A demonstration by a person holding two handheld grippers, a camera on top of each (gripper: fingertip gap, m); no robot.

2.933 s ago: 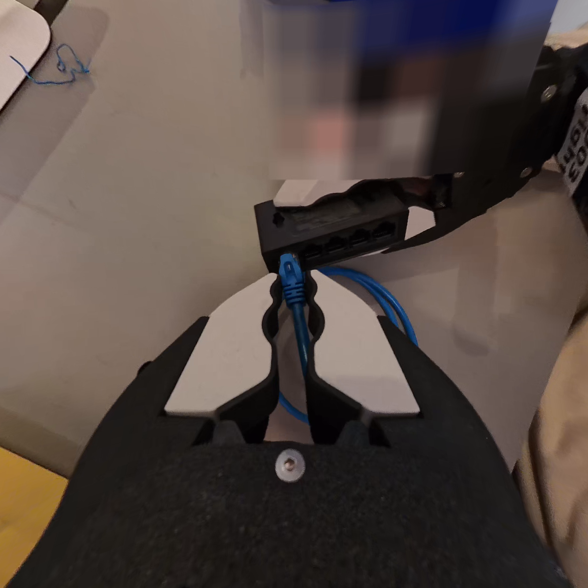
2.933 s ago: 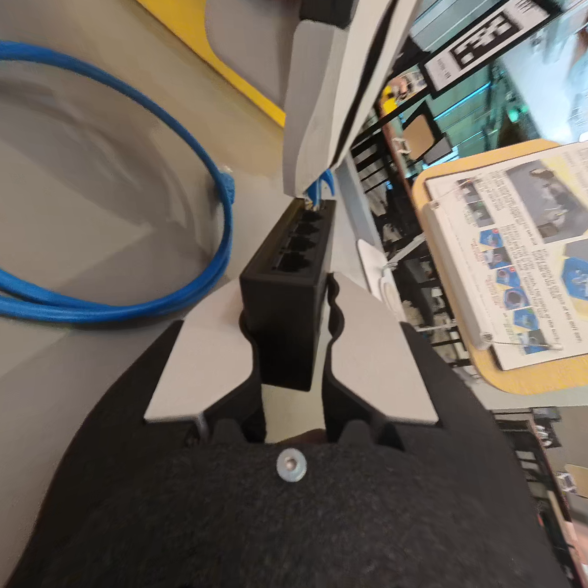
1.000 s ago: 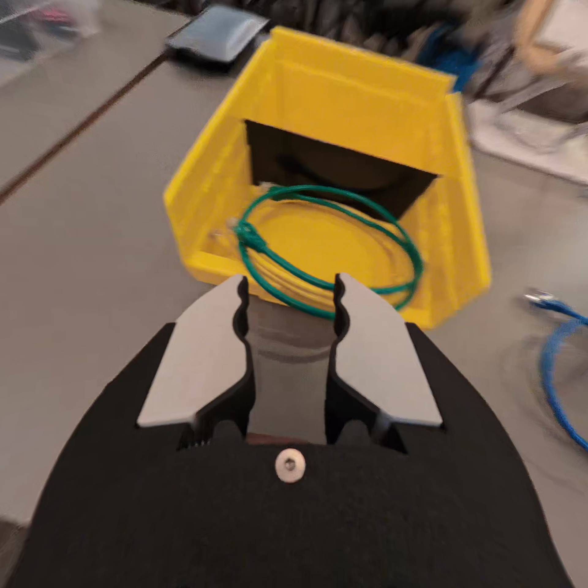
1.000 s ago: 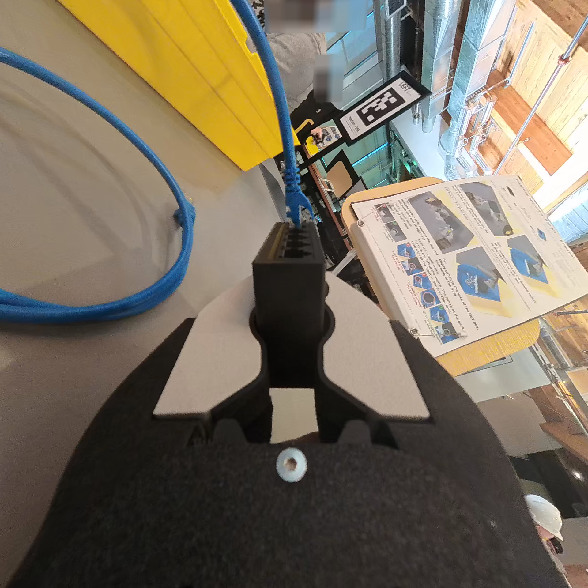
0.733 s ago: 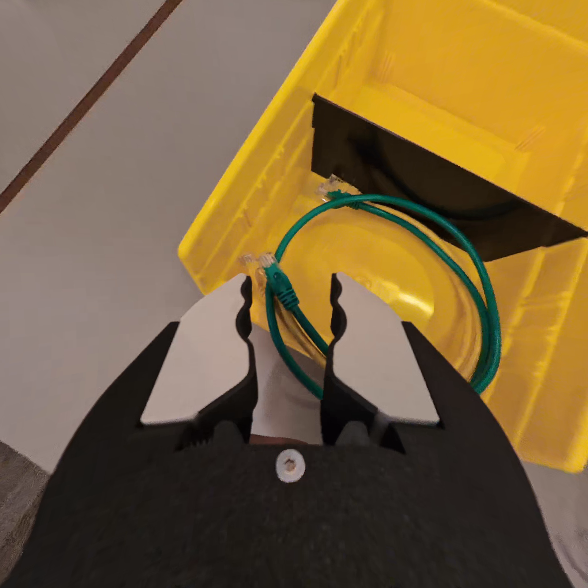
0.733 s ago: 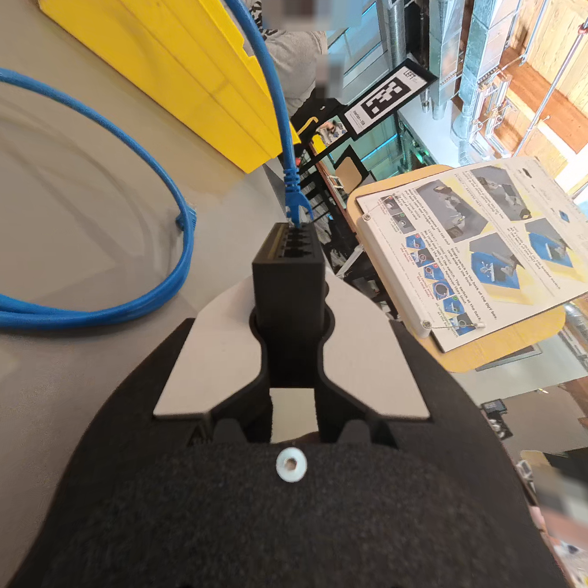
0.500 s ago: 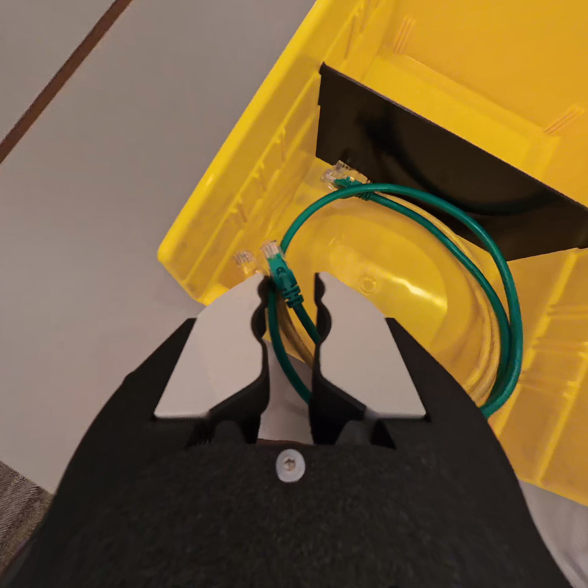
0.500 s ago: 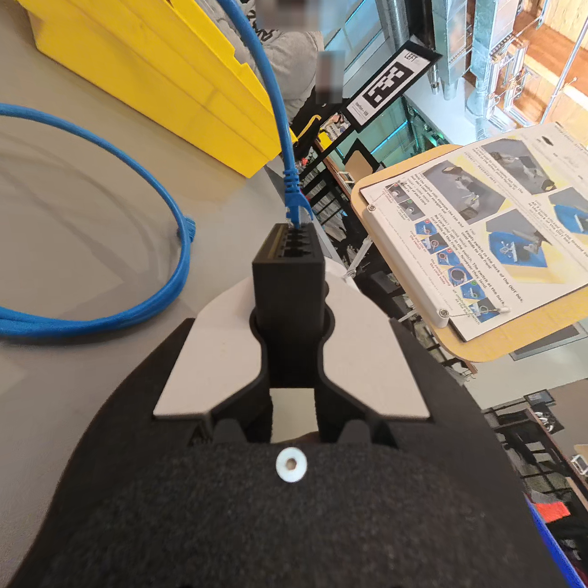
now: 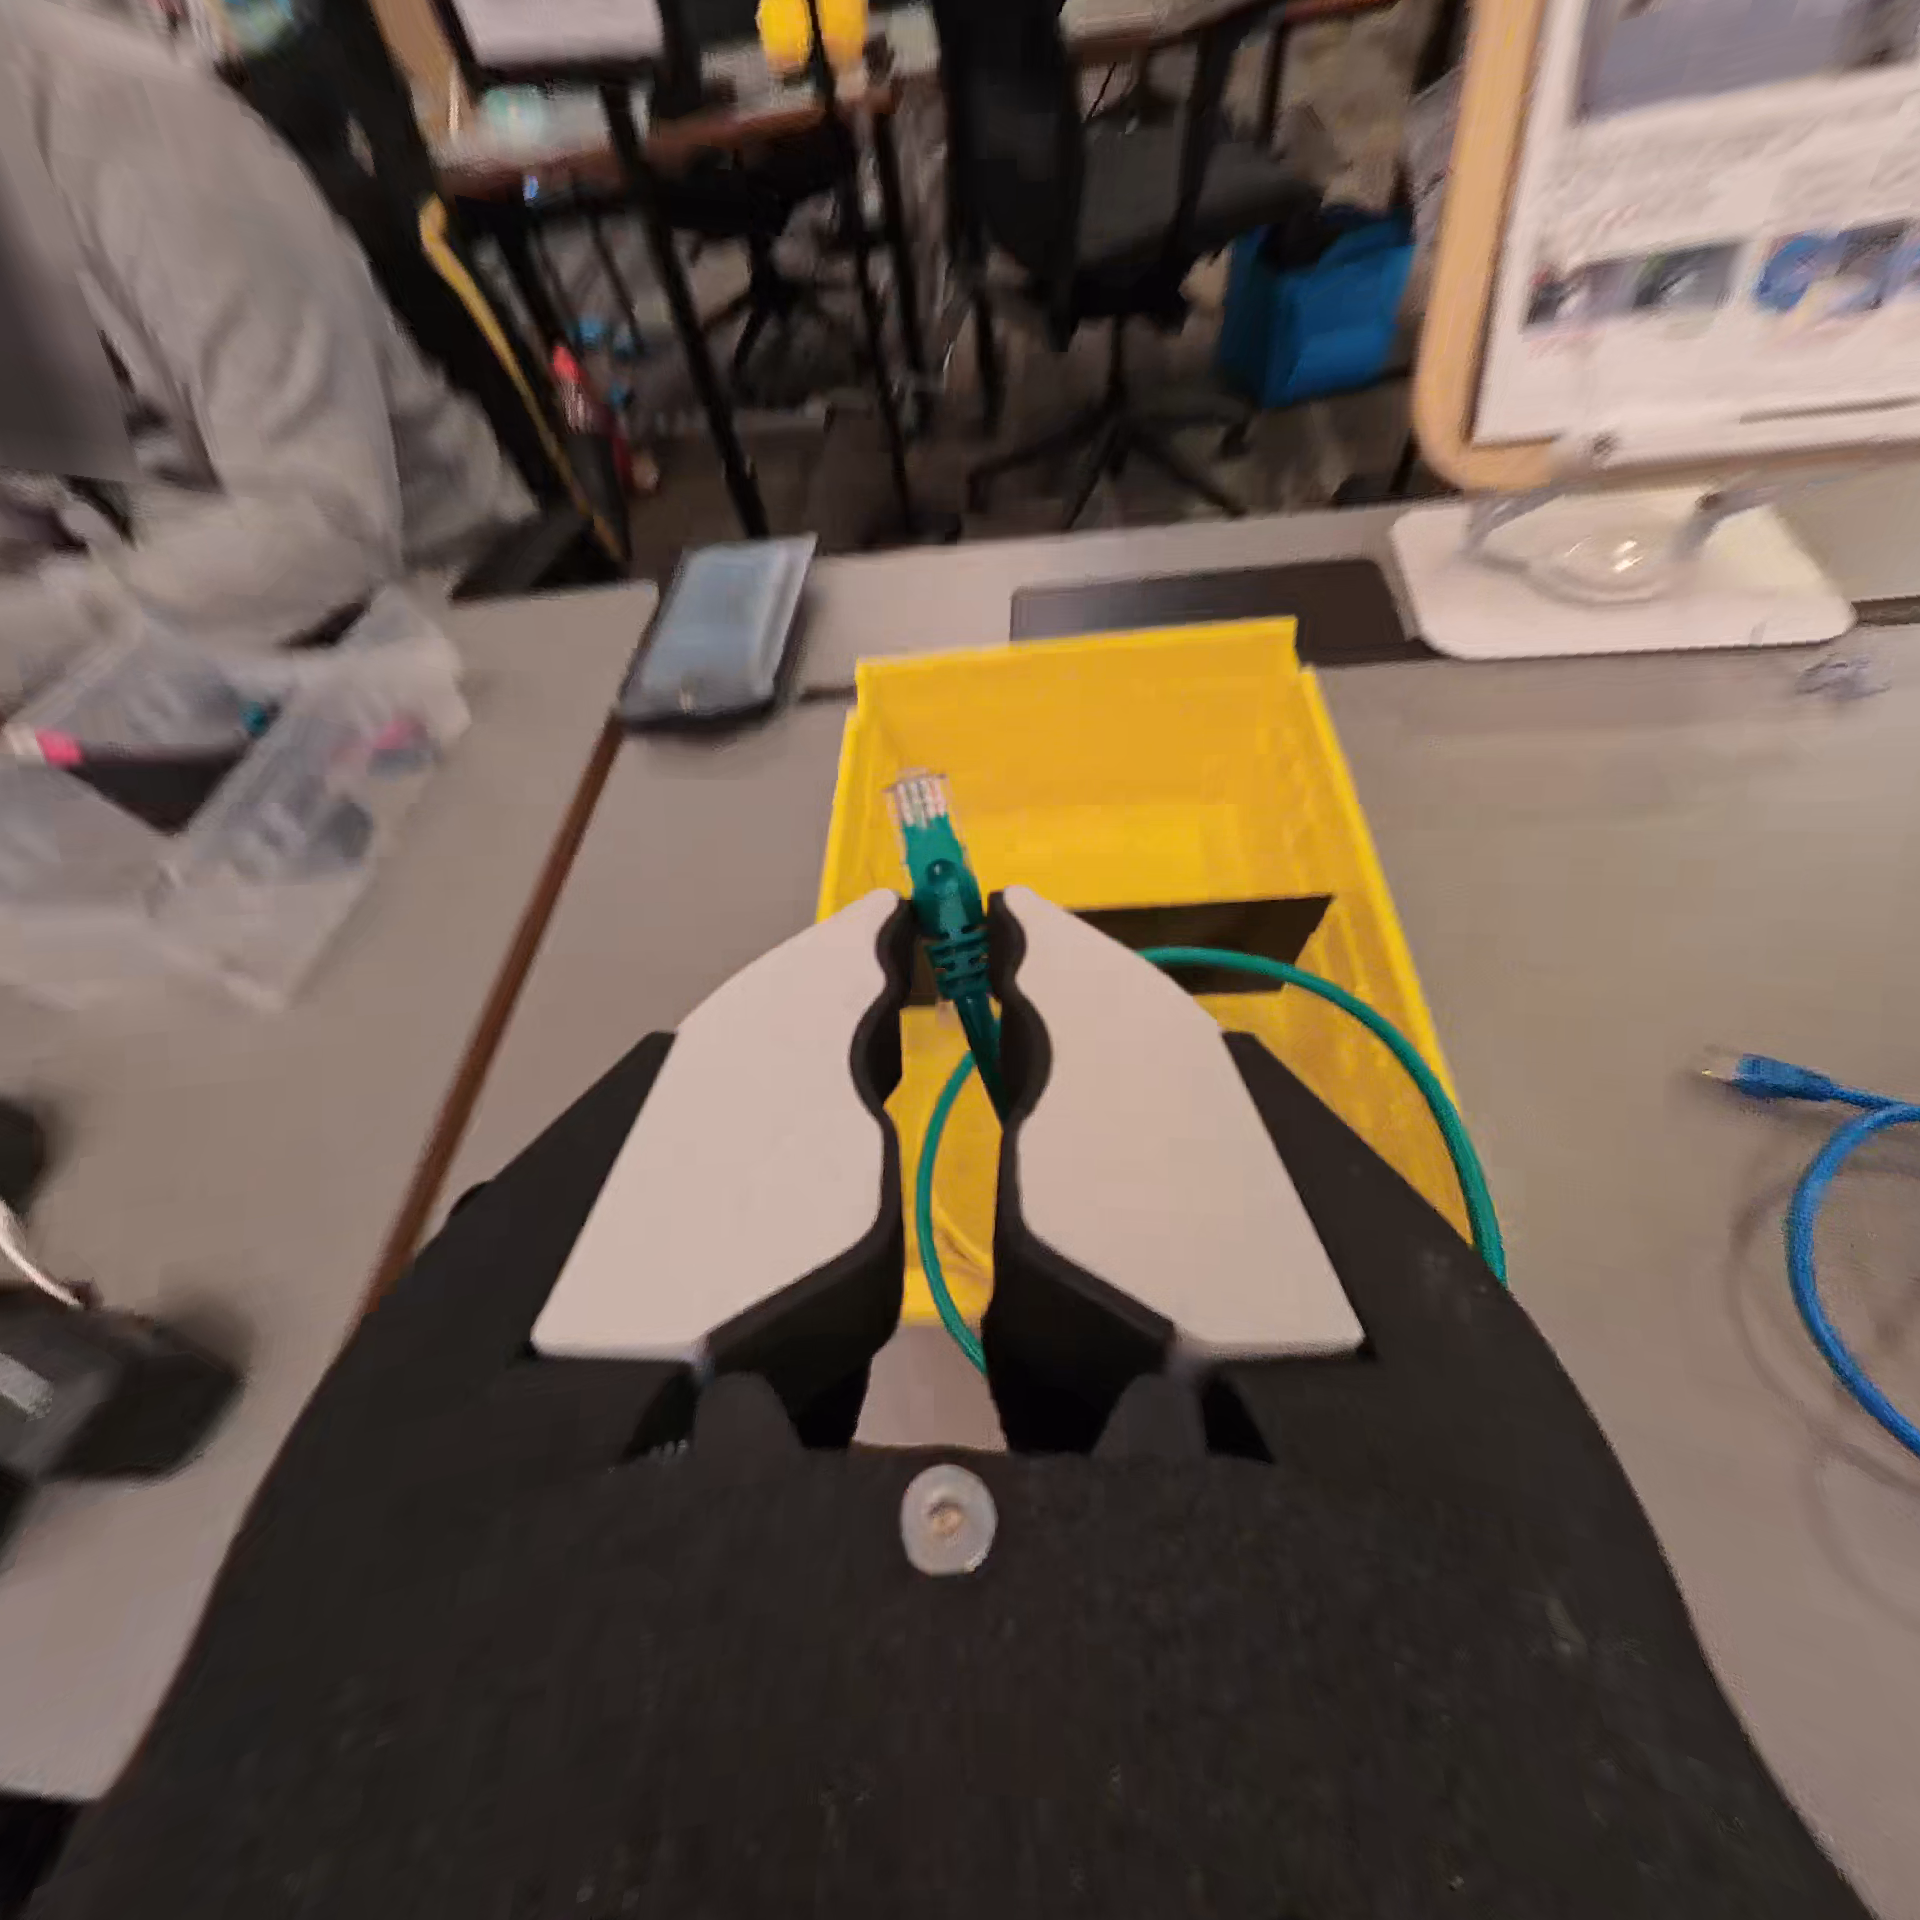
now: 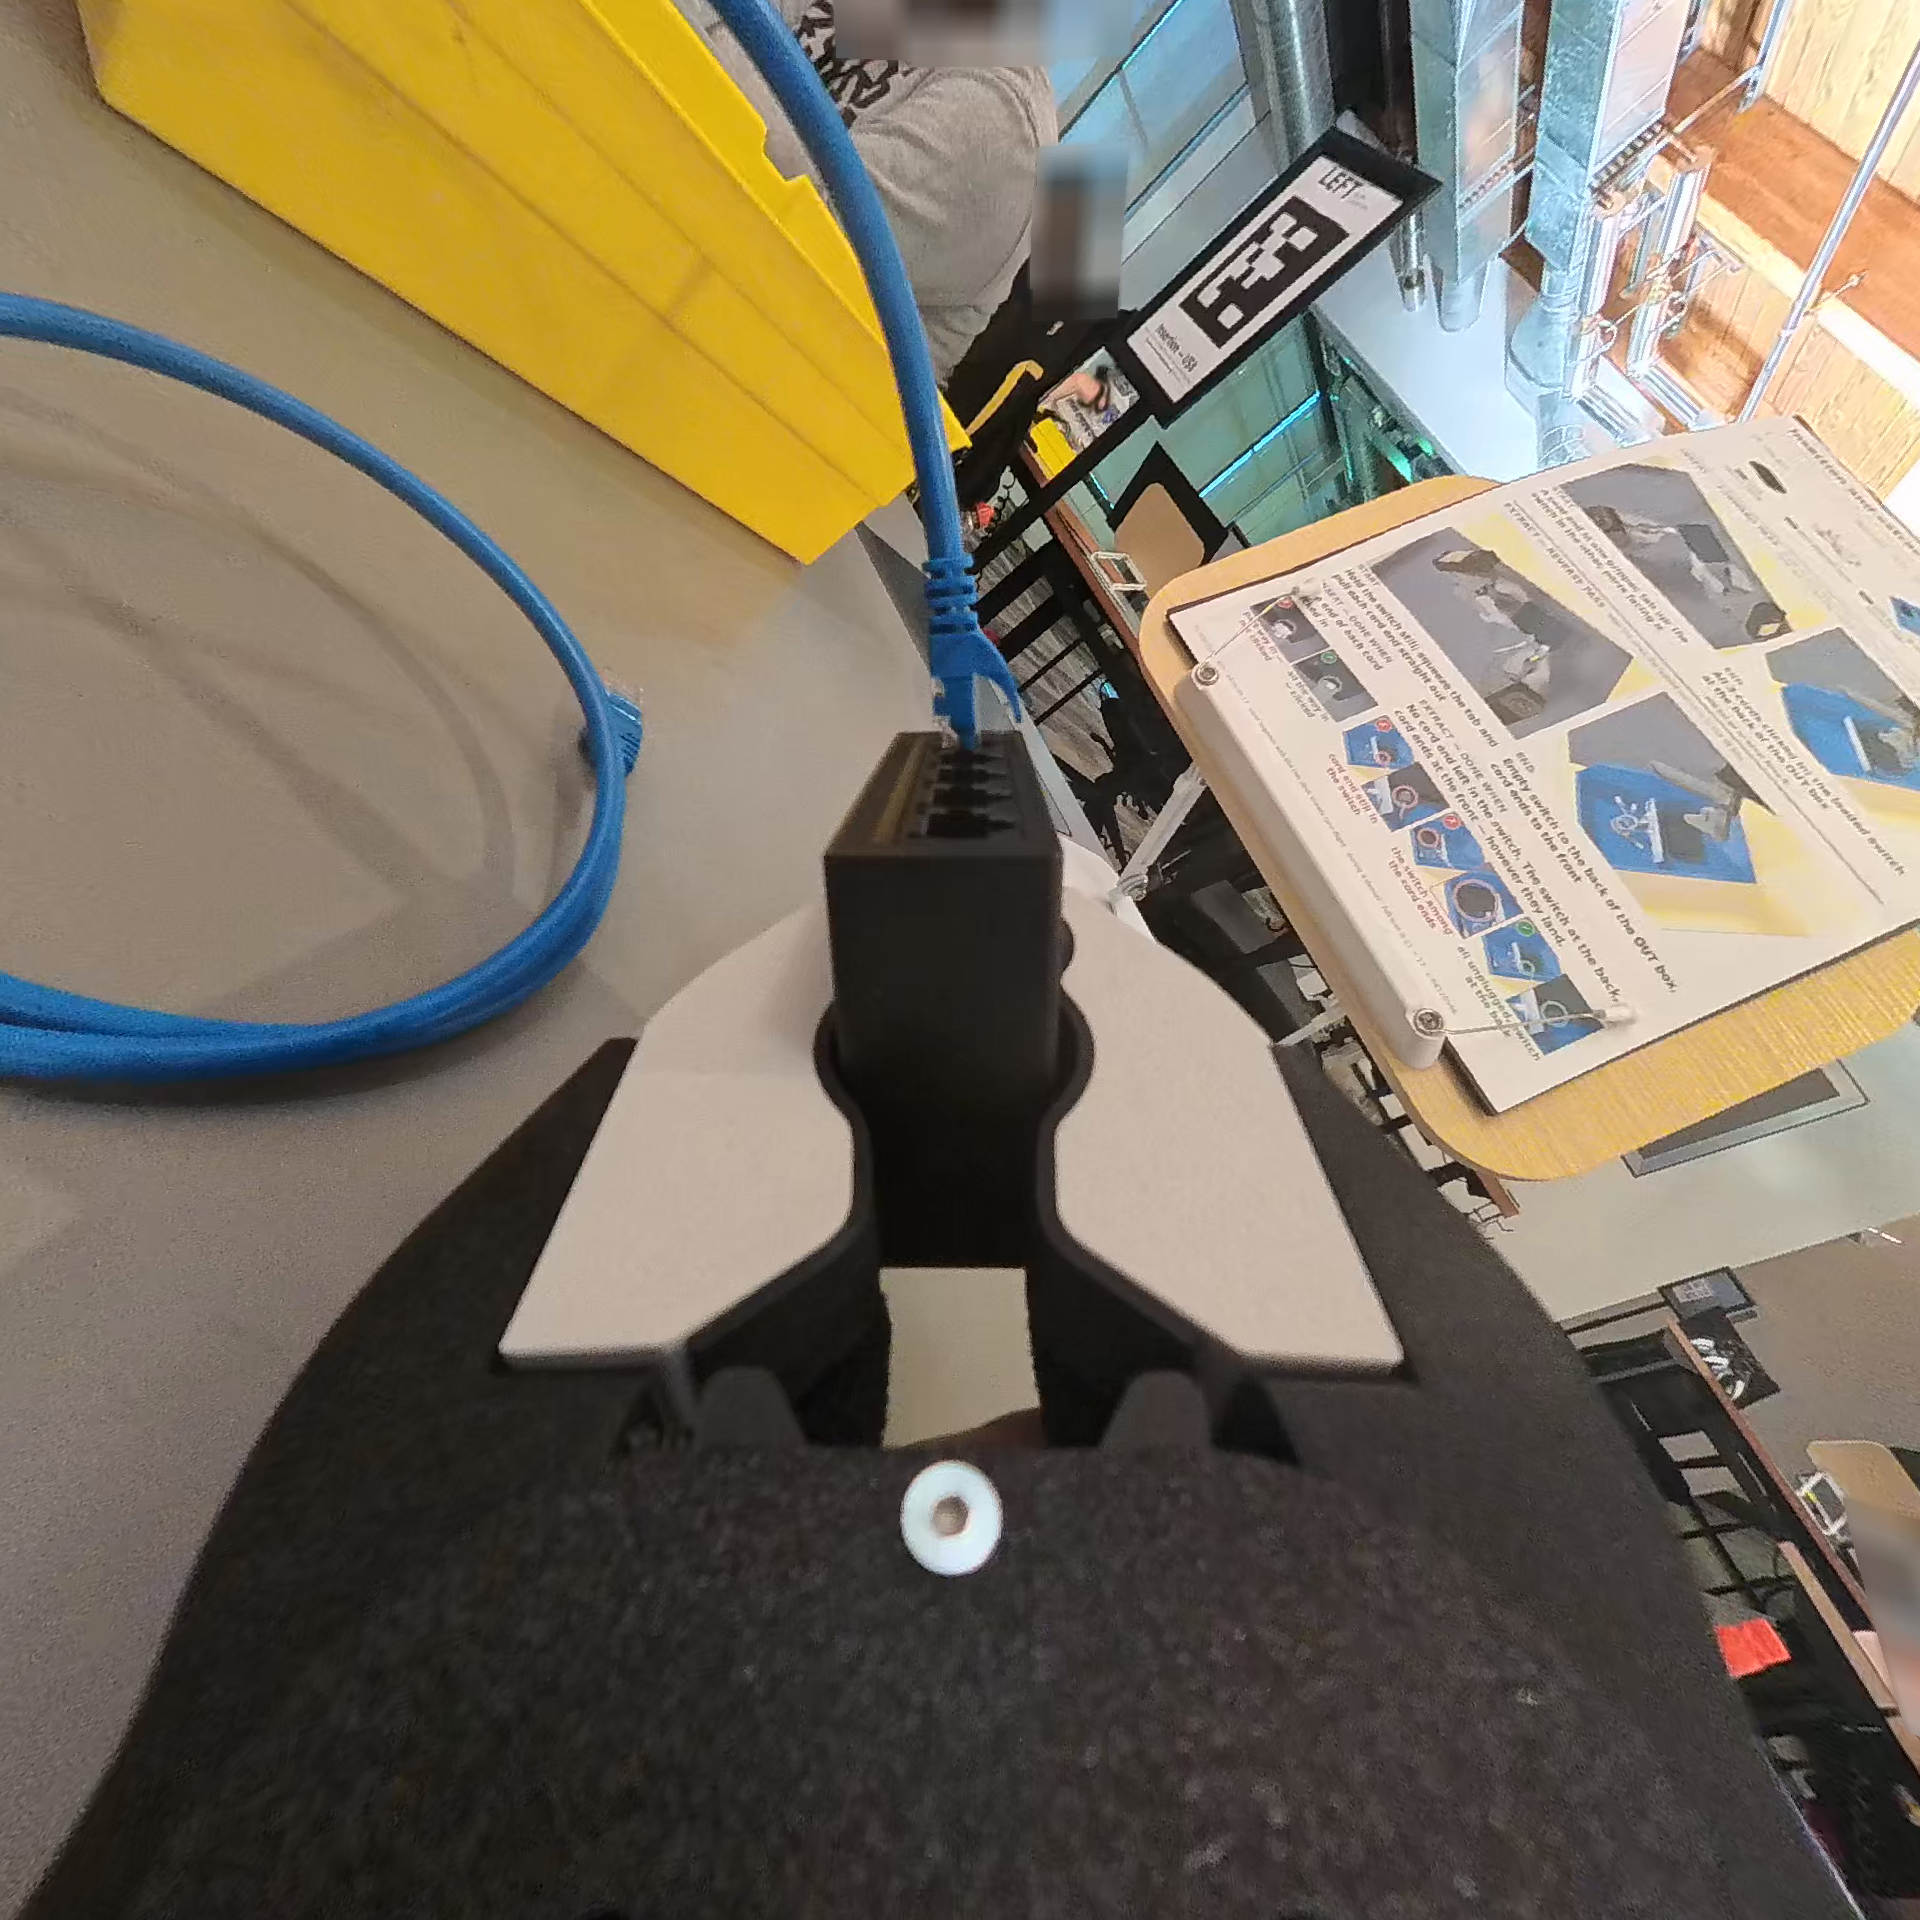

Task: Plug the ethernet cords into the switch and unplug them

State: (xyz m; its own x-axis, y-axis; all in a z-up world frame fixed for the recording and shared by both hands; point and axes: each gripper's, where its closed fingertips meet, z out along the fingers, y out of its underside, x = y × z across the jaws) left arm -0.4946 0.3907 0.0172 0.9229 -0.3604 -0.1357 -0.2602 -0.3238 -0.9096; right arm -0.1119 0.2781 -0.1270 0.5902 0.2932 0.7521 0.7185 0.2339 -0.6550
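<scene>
Right tool [image 10: 951, 997] is clamping the switch [image 10: 940, 925], blue cord [image 10: 961, 644] plugged in — left tool [image 9: 951, 940] is pinching the green cord [image 9: 945, 914], which is awaiting insertion.

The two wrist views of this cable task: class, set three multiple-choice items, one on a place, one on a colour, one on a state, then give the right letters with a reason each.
1. Where is the blue cord's plug?
A. in the switch's end port
B. inside the bin
C. between the left gripper's fingers

2. What colour is the cord that the left gripper holds?
A. red
B. green
C. white

3. What is the right gripper's state?
A. open and empty
B. shut on the bin
C. shut on the switch

Answers:
1 A: the blue cord enters the end port of the switch.
2 B: the left gripper pinches the green cord above the yellow bin.
3 C: the right gripper clamps the switch.
</scene>
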